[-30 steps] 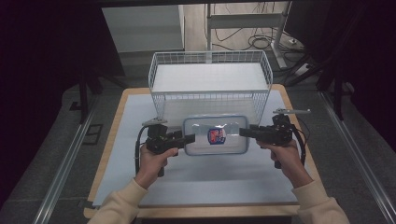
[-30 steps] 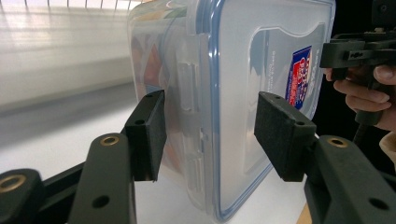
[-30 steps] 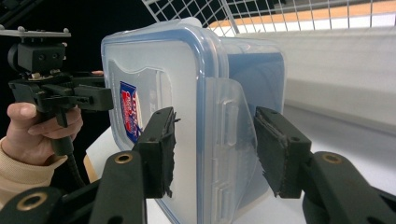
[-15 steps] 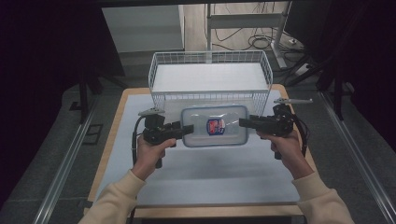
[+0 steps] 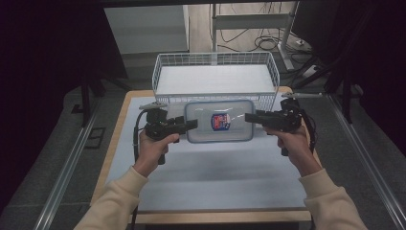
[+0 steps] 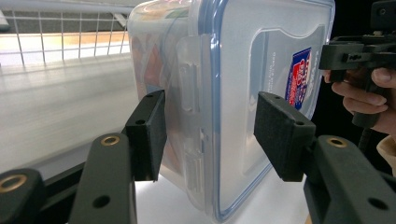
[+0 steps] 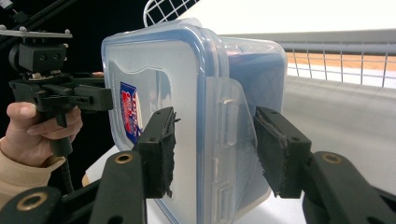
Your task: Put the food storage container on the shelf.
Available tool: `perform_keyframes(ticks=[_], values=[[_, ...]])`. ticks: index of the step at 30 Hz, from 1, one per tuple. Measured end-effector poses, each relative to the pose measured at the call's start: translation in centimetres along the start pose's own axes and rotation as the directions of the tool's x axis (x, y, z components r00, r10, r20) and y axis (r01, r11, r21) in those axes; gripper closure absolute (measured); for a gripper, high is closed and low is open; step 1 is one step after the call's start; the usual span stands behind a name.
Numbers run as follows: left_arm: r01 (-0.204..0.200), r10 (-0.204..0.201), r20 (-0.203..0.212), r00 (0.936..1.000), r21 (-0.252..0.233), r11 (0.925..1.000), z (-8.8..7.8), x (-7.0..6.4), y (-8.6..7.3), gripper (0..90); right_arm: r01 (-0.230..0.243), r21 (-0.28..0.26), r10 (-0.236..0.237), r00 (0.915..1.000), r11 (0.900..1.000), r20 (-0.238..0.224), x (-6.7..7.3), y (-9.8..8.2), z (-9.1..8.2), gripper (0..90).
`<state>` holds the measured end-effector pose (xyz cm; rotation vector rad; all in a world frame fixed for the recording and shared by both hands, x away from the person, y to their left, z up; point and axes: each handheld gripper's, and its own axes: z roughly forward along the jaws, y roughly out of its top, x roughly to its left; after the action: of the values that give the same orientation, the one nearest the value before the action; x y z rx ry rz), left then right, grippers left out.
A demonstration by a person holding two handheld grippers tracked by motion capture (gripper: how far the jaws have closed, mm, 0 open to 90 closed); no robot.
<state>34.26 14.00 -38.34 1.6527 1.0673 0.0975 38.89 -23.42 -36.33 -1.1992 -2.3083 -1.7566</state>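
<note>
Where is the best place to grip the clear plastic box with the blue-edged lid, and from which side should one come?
Grip the clear plastic box at its two short ends, coming level from left and right. Each end has a flat latch flap where lid meets body, thin enough for jaws to span.

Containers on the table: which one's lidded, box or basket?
The clear plastic box, blue-rimmed lid with a red-and-blue label, clamped between the left gripper and right gripper. The white wire basket behind it is open-topped.
</note>
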Motion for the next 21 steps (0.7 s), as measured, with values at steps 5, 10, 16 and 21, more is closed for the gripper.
perform_keyframes(ticks=[5,10,16,21], values=[[-0.008,0.008,0.002,1.0,-0.01,0.9999,-0.1,0.0,1.0,45.3,0.009,-0.012,-0.009,1.0,1.0,0.0,0.1,1.0,-0.1,49.9],[-0.018,0.018,0.002,0.9998,-0.017,0.9997,-0.2,0.1,2.2,45.3,0.019,-0.017,-0.019,0.9998,1.0,0.0,0.1,2.0,-0.1,49.9],[-0.027,0.027,-0.001,0.9996,-0.022,0.9994,-0.2,0.3,3.9,45.3,0.021,-0.028,-0.021,0.9998,0.999,-0.003,-0.1,3.5,0.1,49.9],[-0.036,0.036,-0.006,0.9993,-0.028,0.999,-0.1,0.8,5.8,45.2,0.026,-0.039,-0.026,0.9996,0.999,-0.003,-0.4,5.3,0.5,49.9]])
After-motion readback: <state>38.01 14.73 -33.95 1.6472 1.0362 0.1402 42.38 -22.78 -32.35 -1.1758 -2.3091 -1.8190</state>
